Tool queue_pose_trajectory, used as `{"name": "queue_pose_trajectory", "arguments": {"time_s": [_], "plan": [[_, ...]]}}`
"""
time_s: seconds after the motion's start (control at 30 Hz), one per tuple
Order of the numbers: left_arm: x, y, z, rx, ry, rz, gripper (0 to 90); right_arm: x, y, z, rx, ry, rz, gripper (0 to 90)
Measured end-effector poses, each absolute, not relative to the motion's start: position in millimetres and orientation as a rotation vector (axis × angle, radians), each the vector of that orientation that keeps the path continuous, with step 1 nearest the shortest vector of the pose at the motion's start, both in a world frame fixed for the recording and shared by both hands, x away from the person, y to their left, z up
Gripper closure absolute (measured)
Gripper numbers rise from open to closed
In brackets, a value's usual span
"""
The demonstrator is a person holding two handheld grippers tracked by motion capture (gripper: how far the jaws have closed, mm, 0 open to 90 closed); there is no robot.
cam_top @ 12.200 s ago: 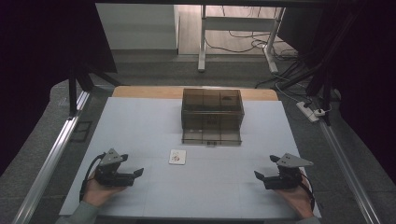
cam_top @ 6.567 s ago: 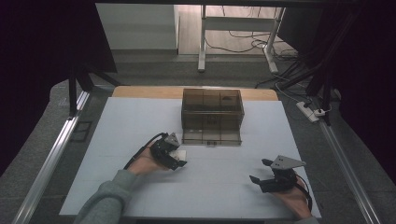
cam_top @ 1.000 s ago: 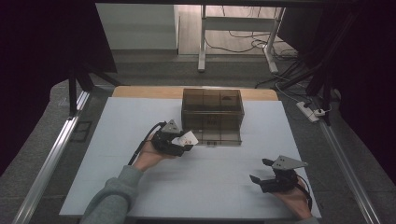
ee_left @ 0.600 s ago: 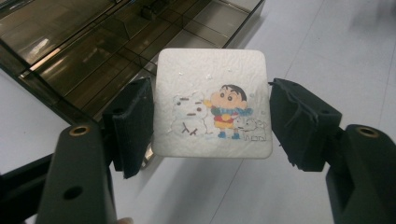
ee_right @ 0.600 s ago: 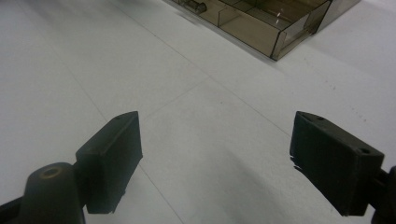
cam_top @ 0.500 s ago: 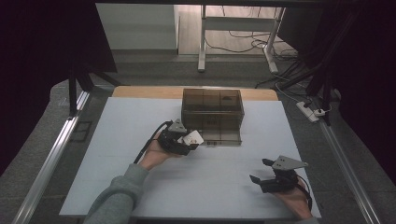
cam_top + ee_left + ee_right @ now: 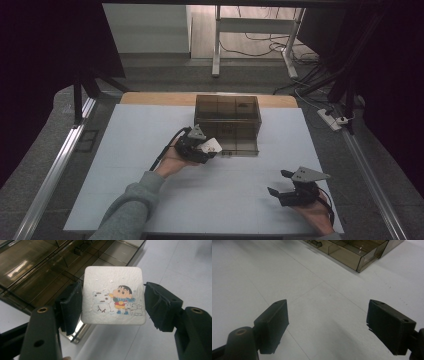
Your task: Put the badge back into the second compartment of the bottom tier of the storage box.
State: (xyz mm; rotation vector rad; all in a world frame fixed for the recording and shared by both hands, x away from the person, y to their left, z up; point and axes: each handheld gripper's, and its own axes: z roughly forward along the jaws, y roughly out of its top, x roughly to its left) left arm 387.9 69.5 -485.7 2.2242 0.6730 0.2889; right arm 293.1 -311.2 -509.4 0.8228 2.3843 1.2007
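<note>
Left tool (image 7: 200, 147) clamped shut, arm outstretched over the table; right tool (image 7: 287, 186) wide-jawed, low.

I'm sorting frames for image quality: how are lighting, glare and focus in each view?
High view: dim, dark edges, the white table evenly lit. Left gripper view: the cartoon card in the left tongs is sharp, with glare streaks on the smoky box behind. Right gripper view: the open right tongs are sharp, and the box corner is slightly soft.

The small dark item (image 7: 244, 105) inside the tinted box (image 7: 227, 122) is unidentifiable.
</note>
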Motion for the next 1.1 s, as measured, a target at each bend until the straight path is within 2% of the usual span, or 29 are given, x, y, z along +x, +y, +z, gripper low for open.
{"name": "queue_pose_trajectory", "arguments": {"time_s": [1.1], "plan": [[424.1,29.3,-498.9,2.251,0.715,0.247,32.6,293.7,-310.7,-511.1,0.825,2.394,1.196,18.0]]}}
